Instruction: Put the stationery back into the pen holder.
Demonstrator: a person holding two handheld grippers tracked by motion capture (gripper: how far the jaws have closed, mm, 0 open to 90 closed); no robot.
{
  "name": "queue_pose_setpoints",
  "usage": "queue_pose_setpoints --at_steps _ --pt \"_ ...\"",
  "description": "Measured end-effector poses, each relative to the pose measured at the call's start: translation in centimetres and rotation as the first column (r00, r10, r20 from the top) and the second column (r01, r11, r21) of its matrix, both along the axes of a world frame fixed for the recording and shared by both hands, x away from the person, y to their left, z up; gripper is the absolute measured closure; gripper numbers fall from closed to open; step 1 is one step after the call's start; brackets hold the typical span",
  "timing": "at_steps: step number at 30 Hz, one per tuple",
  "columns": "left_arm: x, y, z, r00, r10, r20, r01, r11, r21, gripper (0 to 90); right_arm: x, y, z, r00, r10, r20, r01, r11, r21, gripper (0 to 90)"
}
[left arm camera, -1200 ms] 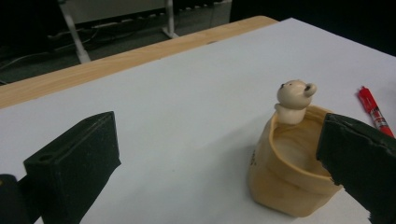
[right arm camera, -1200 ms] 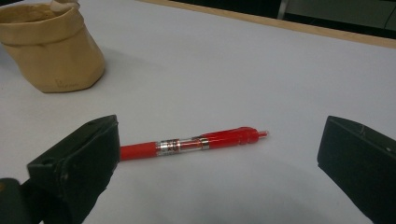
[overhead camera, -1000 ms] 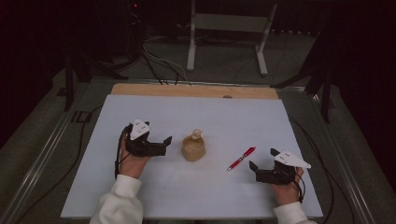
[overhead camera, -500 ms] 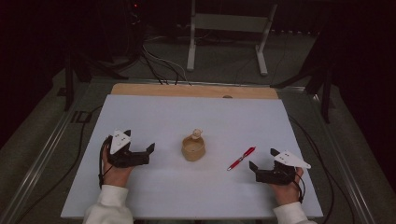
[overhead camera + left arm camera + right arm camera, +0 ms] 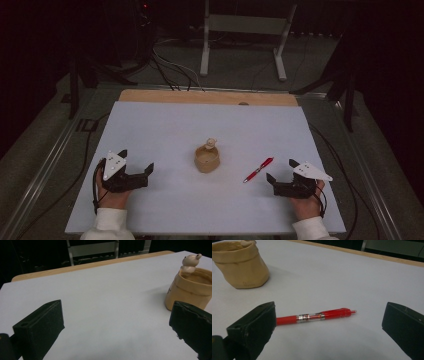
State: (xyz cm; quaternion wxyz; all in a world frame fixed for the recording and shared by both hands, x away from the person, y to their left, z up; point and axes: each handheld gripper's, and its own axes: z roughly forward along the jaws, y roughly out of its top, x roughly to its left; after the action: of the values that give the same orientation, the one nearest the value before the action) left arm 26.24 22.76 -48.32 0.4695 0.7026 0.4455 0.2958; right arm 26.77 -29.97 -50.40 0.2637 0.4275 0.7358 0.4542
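Fingers (image 5: 252, 332) of the right gripper (image 5: 282, 184) stand wide apart with nothing between them, low over the bench (image 5: 165, 125); the red pen (image 5: 314, 316) lies flat just ahead. Left gripper (image 5: 136, 176) is likewise spread and empty, well apart from the tan pot (image 5: 207, 159), which stands upright mid-bench, a small bear figure (image 5: 190, 262) on its rim.
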Motion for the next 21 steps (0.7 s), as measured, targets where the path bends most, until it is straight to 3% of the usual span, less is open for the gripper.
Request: queue_pose_setpoints --at_steps 11,16,21 --pt "-1.4 1.1 0.0 0.9991 0.041 0.013 -0.041 0.9991 -0.009 0.2 -0.3 -0.3 0.1 1.0 0.0 0.006 0.0 0.9998 0.019 0.0" --pt "-1.8 1.5 -0.3 0.9976 0.068 0.014 -0.068 0.9971 -0.035 0.2 0.0 0.0 0.0 0.9986 0.044 -0.029 -0.044 0.9986 0.028 0.0" --pt "-1.8 1.6 -0.4 0.997 0.076 0.016 -0.076 0.9966 -0.032 0.2 0.5 0.5 0.7 0.9961 0.083 -0.03 -0.083 0.9964 0.016 0.0"
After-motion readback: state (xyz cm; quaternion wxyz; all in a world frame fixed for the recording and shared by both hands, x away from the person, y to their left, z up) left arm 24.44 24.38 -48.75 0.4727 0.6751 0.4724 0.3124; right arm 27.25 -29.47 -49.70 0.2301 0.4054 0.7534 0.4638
